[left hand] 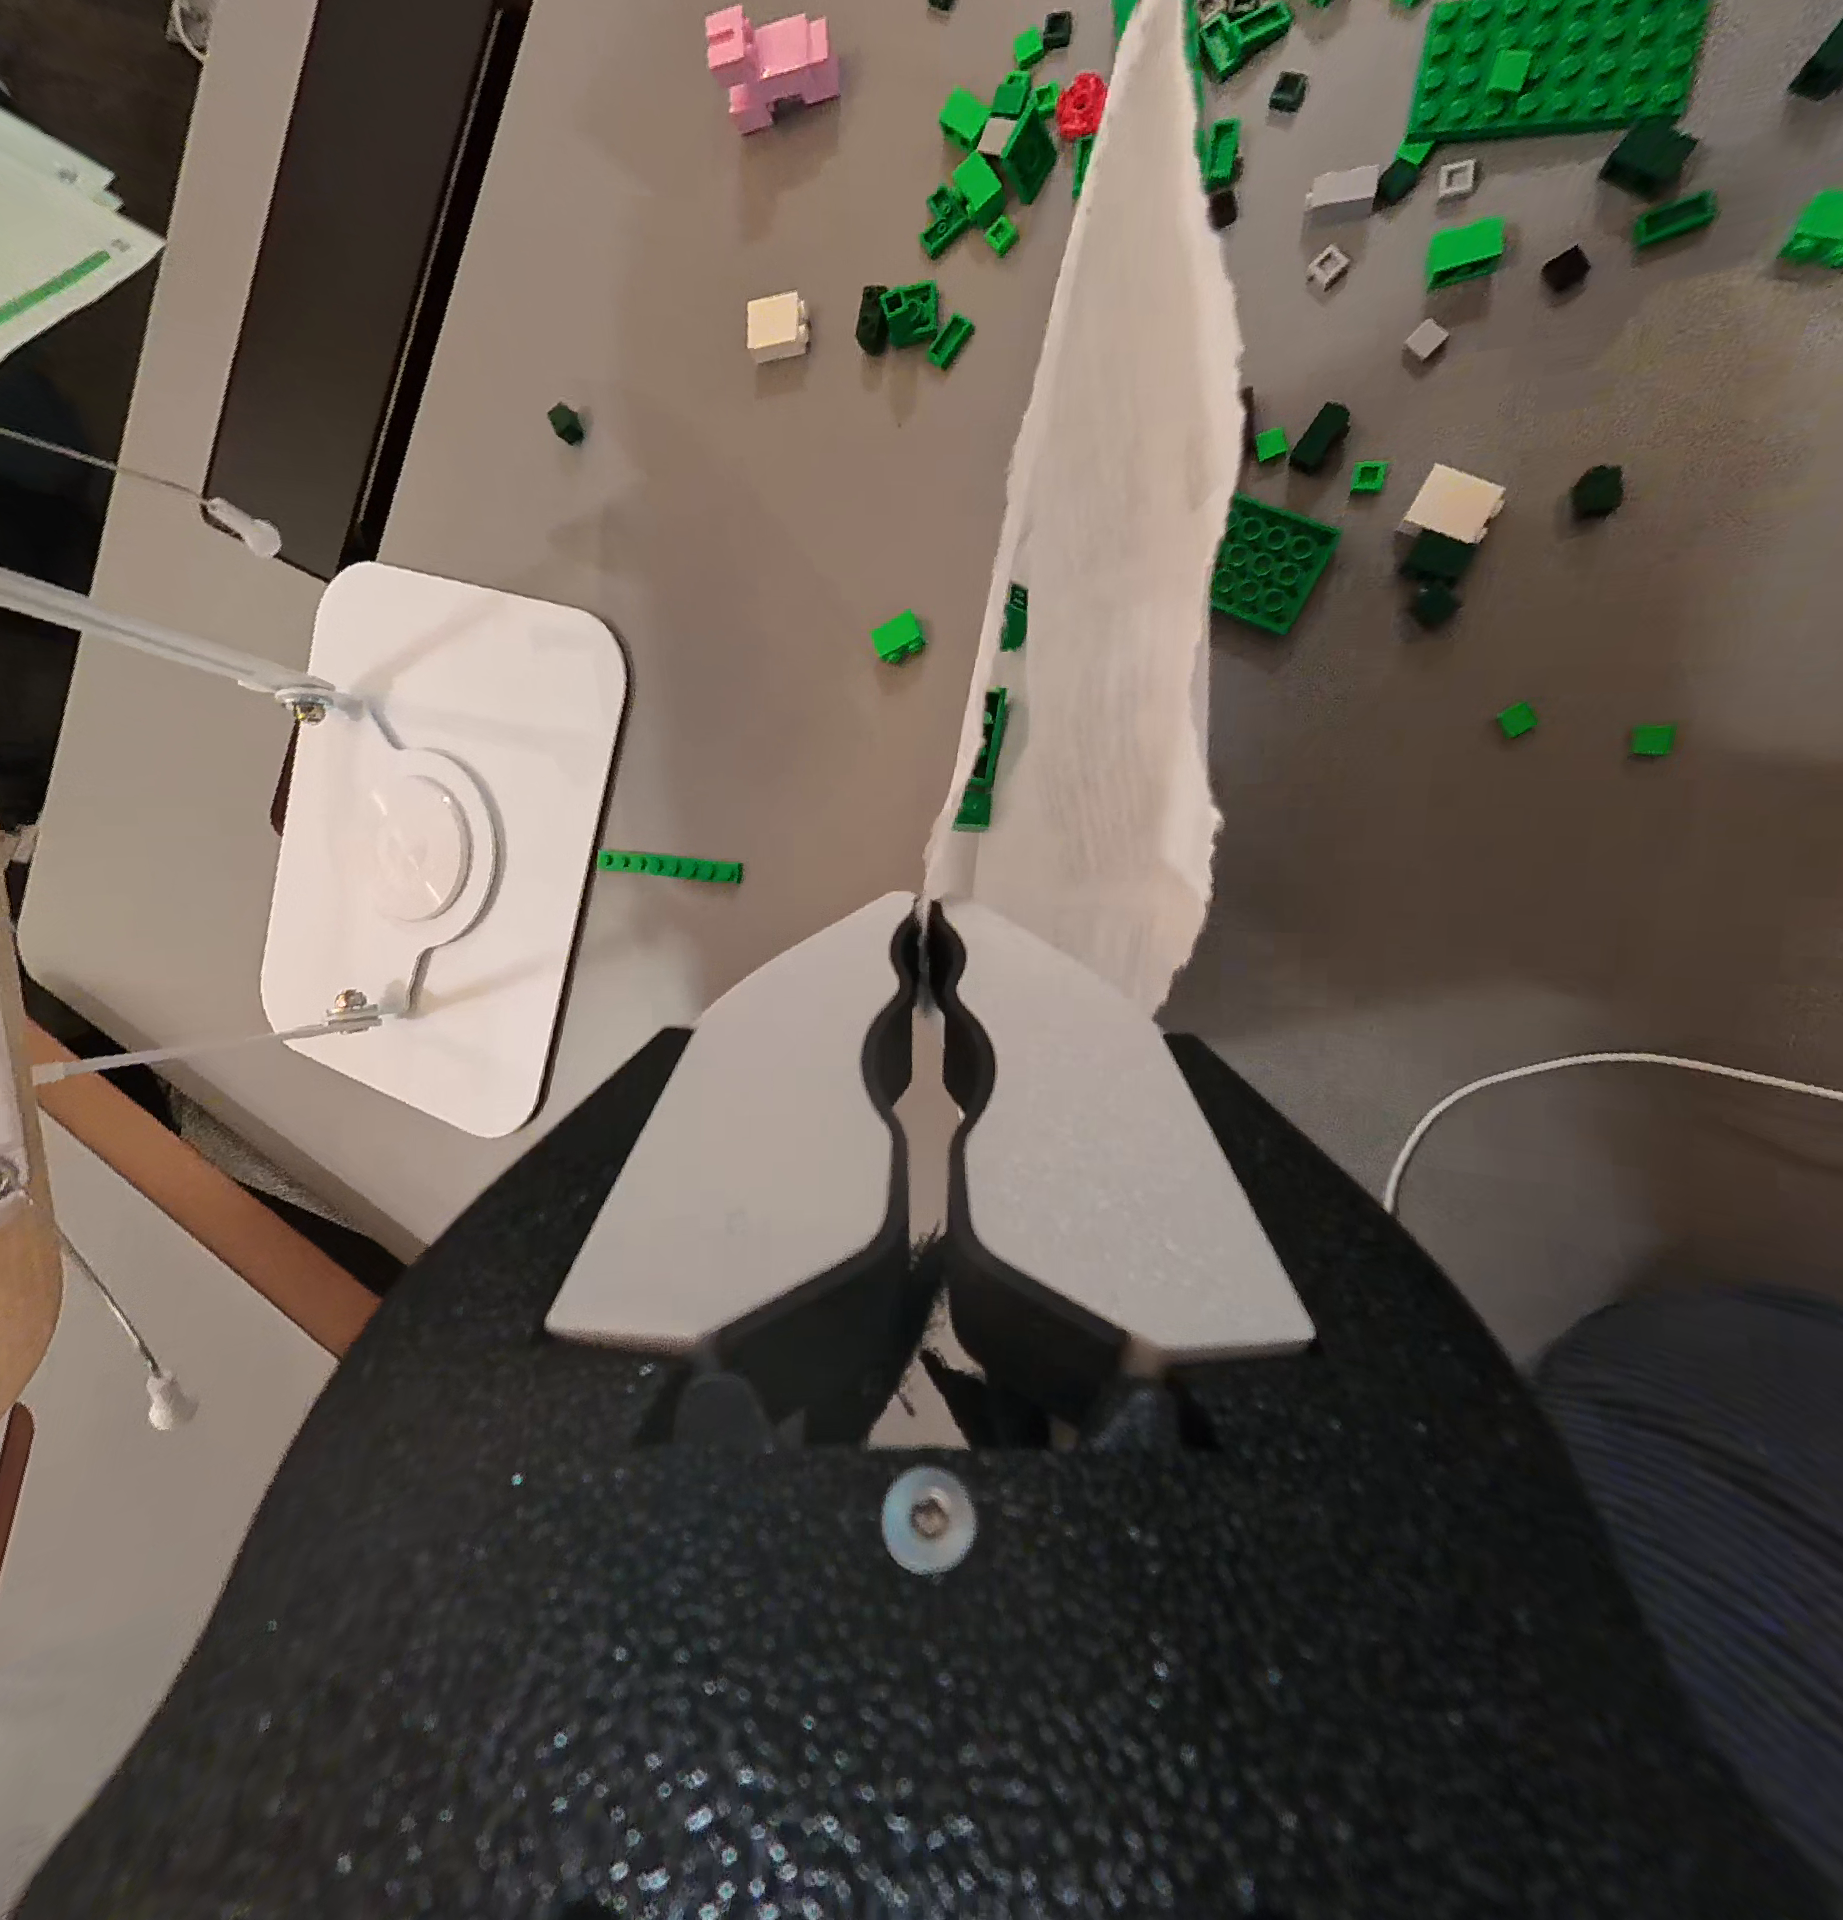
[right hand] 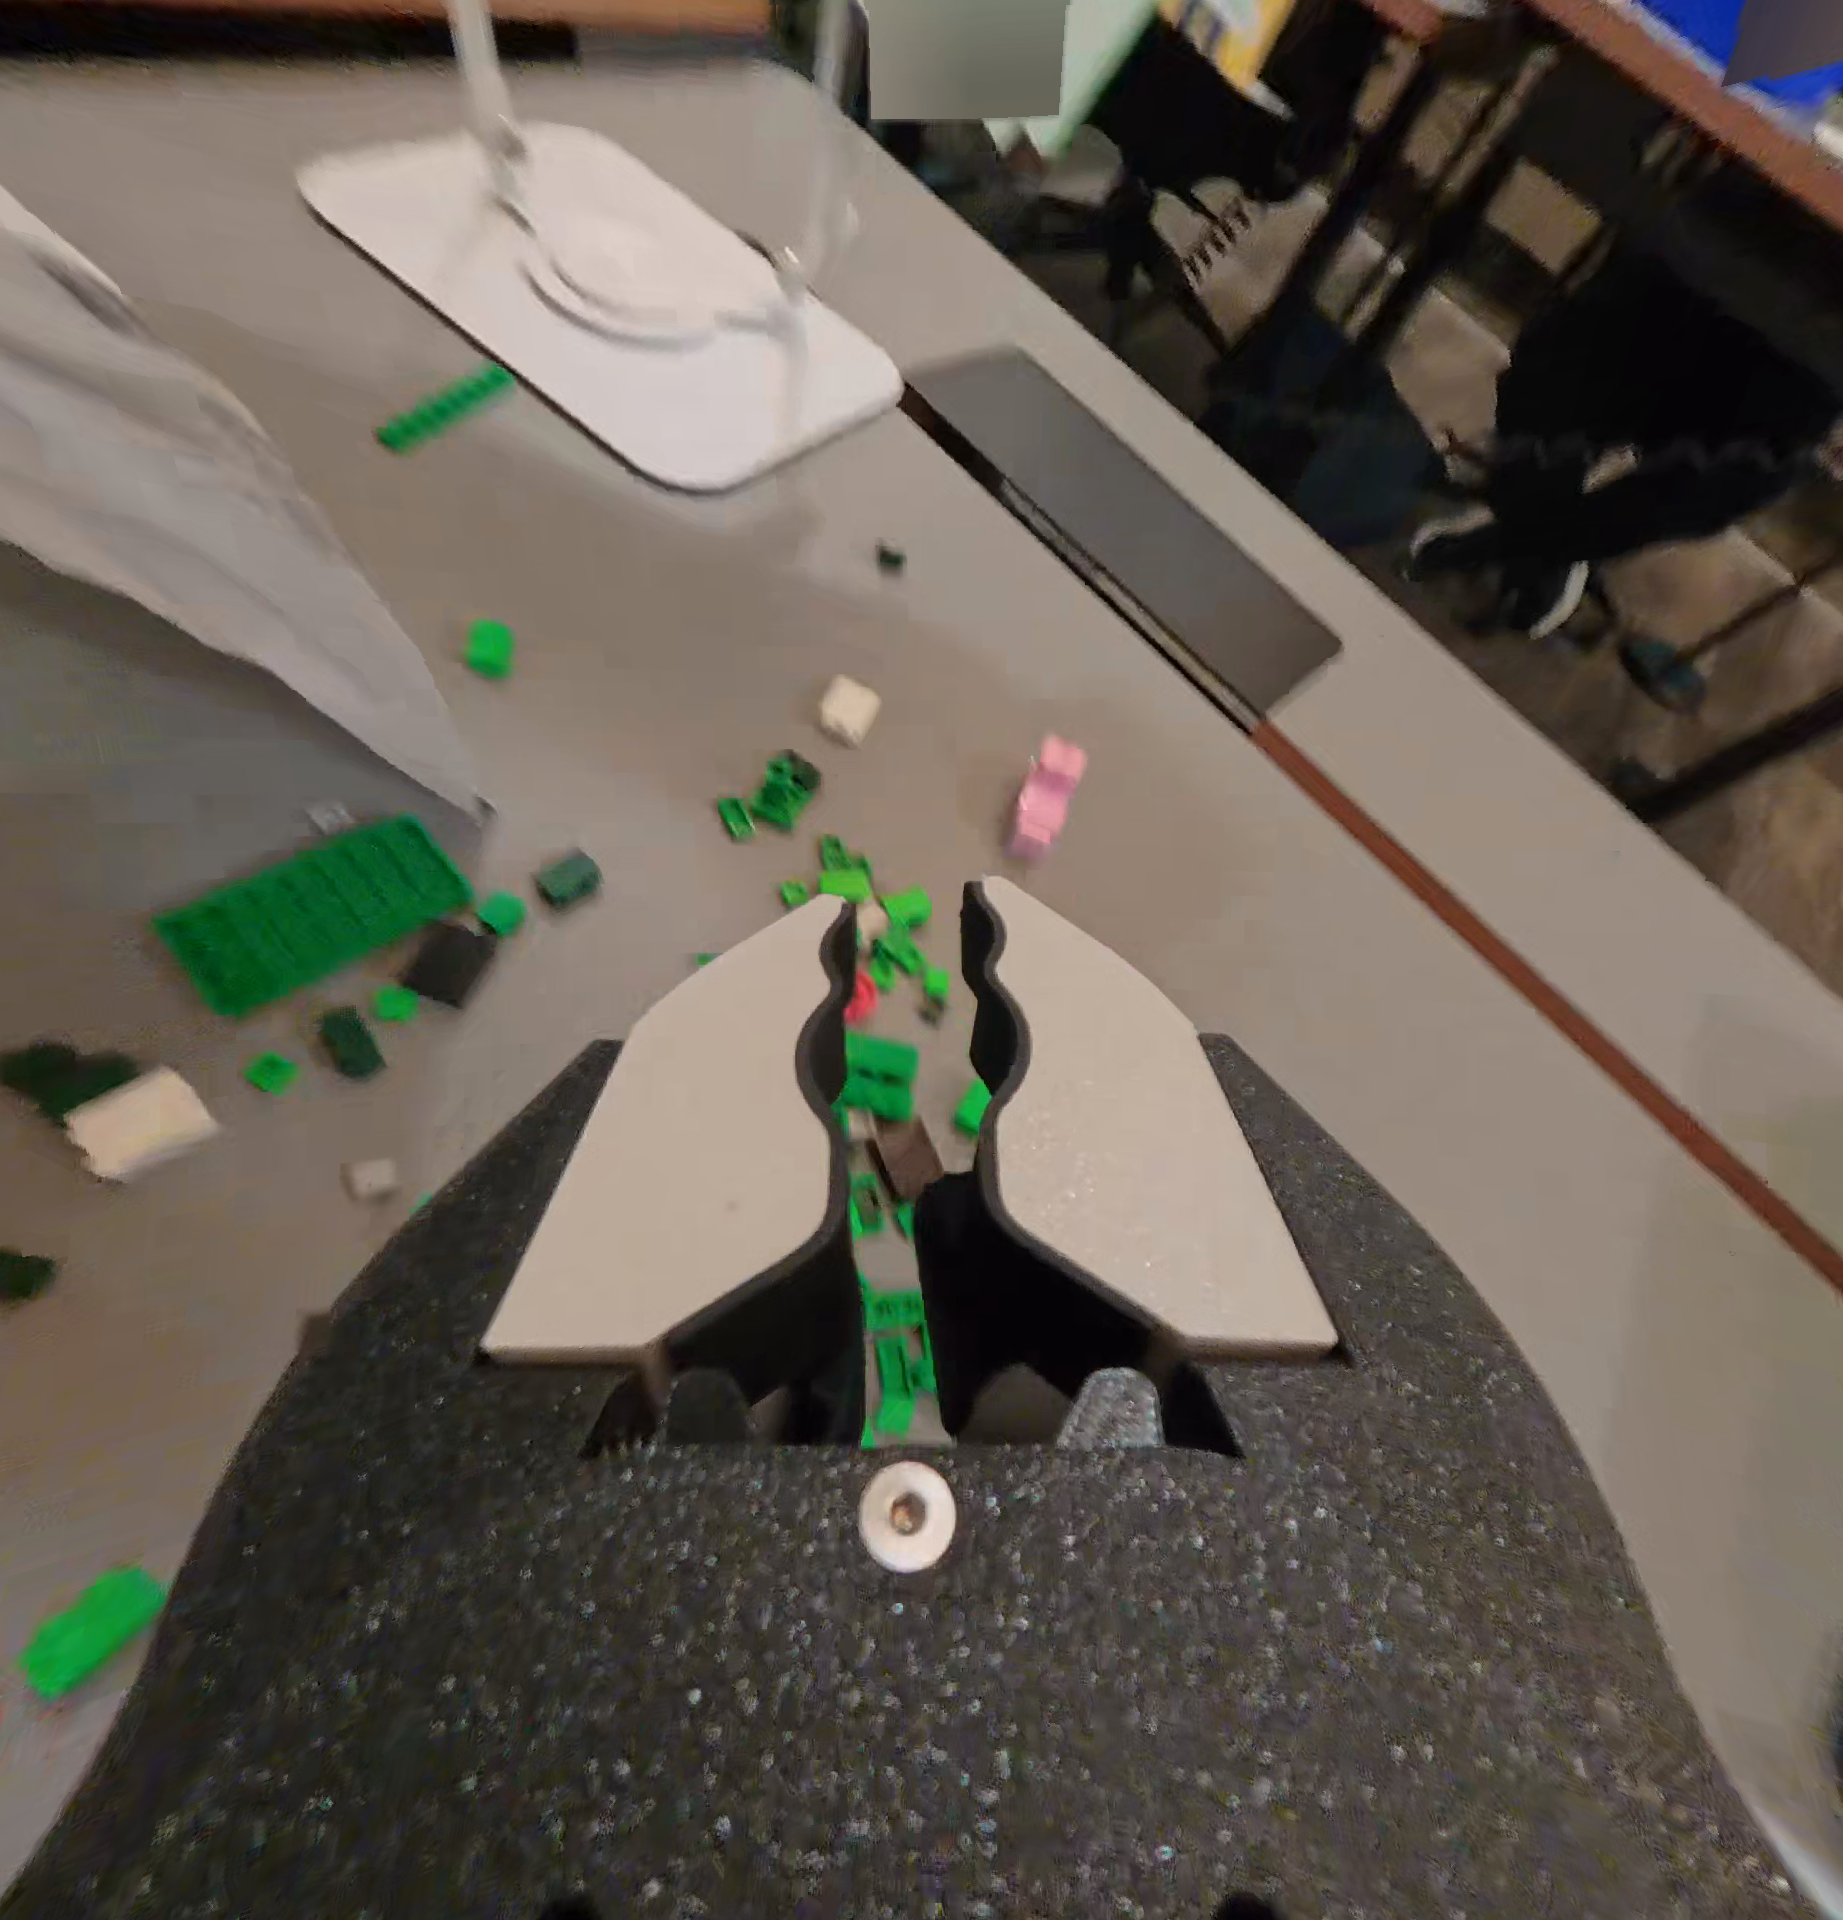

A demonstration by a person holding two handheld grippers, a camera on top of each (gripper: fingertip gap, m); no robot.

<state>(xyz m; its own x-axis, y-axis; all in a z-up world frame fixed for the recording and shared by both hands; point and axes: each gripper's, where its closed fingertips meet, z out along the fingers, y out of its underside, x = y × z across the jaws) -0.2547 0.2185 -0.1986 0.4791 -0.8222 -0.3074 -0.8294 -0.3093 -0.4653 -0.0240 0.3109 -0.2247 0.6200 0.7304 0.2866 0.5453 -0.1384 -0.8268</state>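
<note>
two grippers here, doing very different things. left gripper (left hand: 925, 920) has its grey jaws pinched right together on the corner of a thin white torn-edged paper sheet (left hand: 1114, 582), which hangs from the tips and stretches away over the grey tabletop (left hand: 751, 540). right gripper (right hand: 906, 914) has its jaws parted a moderate way with nothing between them, hovering over a loose heap of small green plastic bricks (right hand: 881, 1070) with a red round piece (right hand: 861, 1000) mixed in.

the paper looks featherlight and totally floppy, it drapes and folds under its own weight, and the ragged edge makes me think it tears easily. a pinch near a corner or edge seems like the only sensible hold, and a tug would probably rip it. in the right wrist view the same sheet shows as a pale drape at far left.

around it: a flat green studded baseplate (left hand: 1561, 62) at the far end, a smaller square green plate (left hand: 1272, 561) just beside the sheet, a pink blocky brick animal (left hand: 777, 68) off to the left, a cream cube brick (left hand: 777, 327), a thin green studded strip (left hand: 670, 865) next to a white rounded stand base (left hand: 543, 727). those bricks look hard, tiny and slippery. white cable (left hand: 1582, 1070) runs along the near right.
</note>
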